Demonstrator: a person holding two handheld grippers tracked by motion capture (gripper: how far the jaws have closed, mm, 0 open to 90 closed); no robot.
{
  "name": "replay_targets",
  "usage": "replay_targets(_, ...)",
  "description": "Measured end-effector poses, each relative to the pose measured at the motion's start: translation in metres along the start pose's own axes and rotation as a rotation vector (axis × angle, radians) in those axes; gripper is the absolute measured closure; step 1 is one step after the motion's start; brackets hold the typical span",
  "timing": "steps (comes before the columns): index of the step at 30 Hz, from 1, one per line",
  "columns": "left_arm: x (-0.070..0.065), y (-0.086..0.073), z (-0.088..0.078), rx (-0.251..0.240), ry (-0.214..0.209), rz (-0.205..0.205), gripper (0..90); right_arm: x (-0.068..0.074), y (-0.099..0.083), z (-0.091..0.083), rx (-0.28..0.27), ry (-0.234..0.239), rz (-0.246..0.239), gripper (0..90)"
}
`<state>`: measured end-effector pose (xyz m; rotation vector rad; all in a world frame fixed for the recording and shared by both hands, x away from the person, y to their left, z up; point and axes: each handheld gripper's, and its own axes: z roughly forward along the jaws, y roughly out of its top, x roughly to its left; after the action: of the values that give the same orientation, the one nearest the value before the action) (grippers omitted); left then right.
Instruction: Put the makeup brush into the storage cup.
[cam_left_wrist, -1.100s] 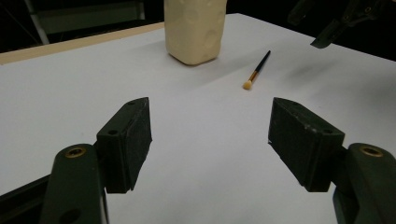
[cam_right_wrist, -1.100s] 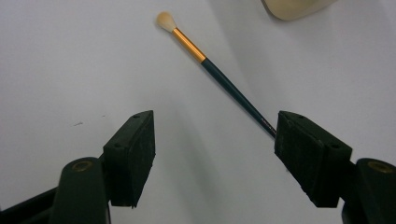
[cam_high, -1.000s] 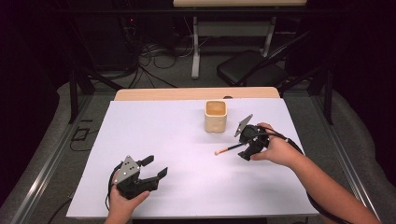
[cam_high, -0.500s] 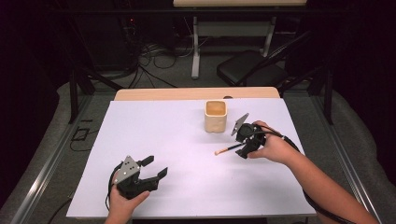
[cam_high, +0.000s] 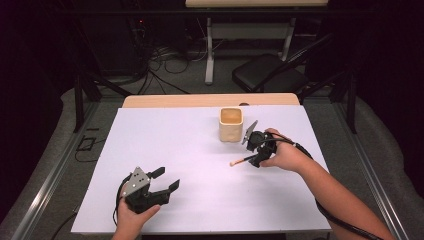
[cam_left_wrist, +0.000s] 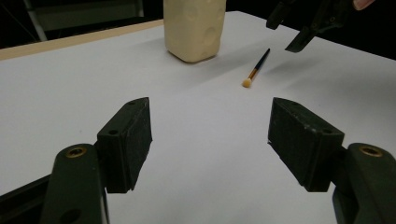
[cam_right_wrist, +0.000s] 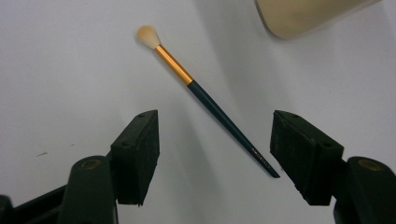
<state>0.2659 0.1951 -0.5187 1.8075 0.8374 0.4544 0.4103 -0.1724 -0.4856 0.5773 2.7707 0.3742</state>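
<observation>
Looking down from the high view, the right gripper (cam_high: 253, 150) hangs over the dark end of a thin paintbrush with a dark handle, gold ferrule and pale bristle tip (cam_high: 240, 160), which lies flat on the white table sheet (cam_high: 175, 150) just beside a cream square cup (cam_high: 231, 124). The left gripper (cam_high: 162, 180) rests near the front edge, well apart from the brush.

From the left gripper view, its jaws stand spread with nothing but bare sheet between them; the paintbrush (cam_left_wrist: 256, 69) lies ahead, right of the cup (cam_left_wrist: 194, 28).

From the right gripper view, the jaws have just been closing a little but remain wide, pads clear of the paintbrush (cam_right_wrist: 210, 102), whose handle runs slantwise between them. To grip well, I would lower until the pads straddle the handle, square the wrist across it, and pinch near mid-handle so it does not roll or pivot.
</observation>
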Motion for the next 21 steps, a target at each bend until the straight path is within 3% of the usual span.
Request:
replay_targets(11,0.000,-0.001,0.001,0.005,-0.005,0.001,30.6,-0.008,0.001,0.011,-0.006,0.007,-0.006,36.2)
replay_targets(21,0.000,-0.001,0.002,0.009,-0.007,0.000,30.6,-0.013,0.002,0.016,0.038,0.015,-0.031,37.7)
